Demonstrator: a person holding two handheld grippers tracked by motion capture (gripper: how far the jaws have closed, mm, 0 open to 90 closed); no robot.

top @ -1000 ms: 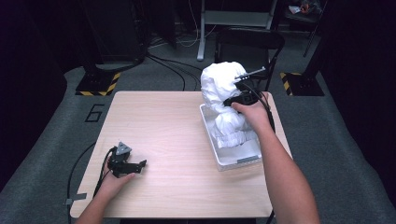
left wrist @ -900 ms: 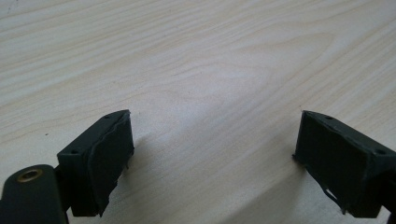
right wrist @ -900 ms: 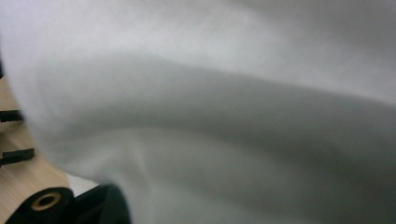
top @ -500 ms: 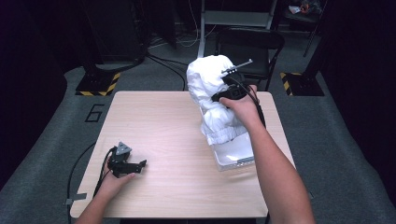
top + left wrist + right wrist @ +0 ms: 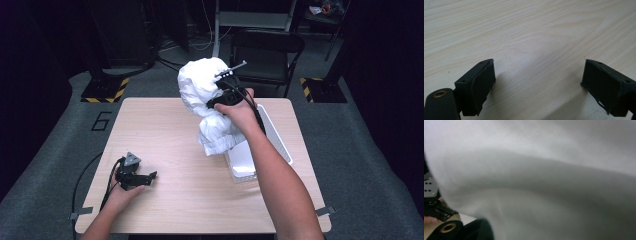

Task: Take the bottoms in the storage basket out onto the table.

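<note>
One bulky white cloth [image 5: 205,107] is hanging in the upper middle of the high view, pinched by the right gripper [image 5: 220,87], whose jaws are clamping tight on a fold so the fabric is trailing down clear of the white bin [image 5: 280,142] at centre right. Its lower end is draping just over the bin's near rim, probably to drag it free. At lower left the left gripper [image 5: 145,176] is resting on the wooden table [image 5: 165,130], jaws gaping with nothing between them. A black chair [image 5: 267,47] is standing behind the table.
</note>
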